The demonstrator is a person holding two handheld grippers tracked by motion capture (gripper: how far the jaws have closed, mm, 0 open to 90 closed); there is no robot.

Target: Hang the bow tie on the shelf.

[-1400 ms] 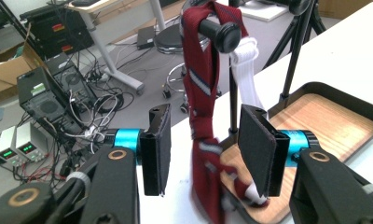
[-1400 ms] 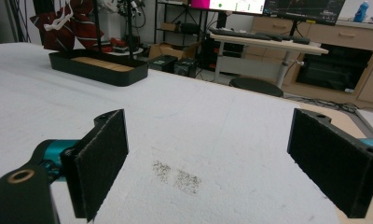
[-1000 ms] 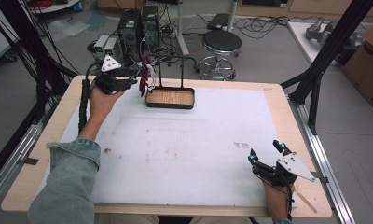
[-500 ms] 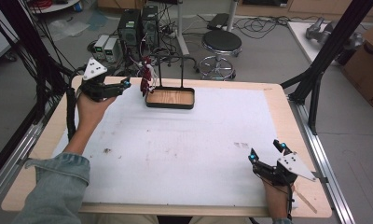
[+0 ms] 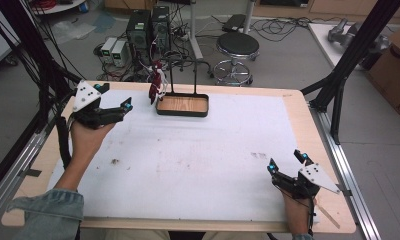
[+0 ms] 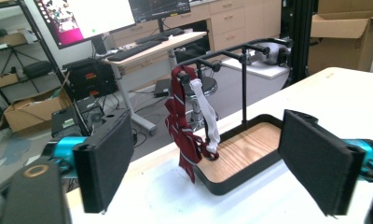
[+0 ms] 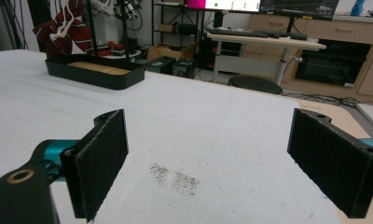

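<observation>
A white foam-topped table with a pale wooden rim (image 5: 198, 165) takes up the middle of the frame. At its upper centre stands a black rectangular tray with a wooden floor (image 5: 182, 105), thin black rods rising from it, and a dark red striped cloth with a white strap (image 5: 156, 86) hangs off the rack's left end. At left, a hand holds the left gripper (image 5: 113, 101), jaws apart, pointing toward the tray. At lower right, the right gripper (image 5: 287, 161) rests near the table's edge, jaws apart. A round black stool (image 5: 237, 46) stands on the floor beyond.
</observation>
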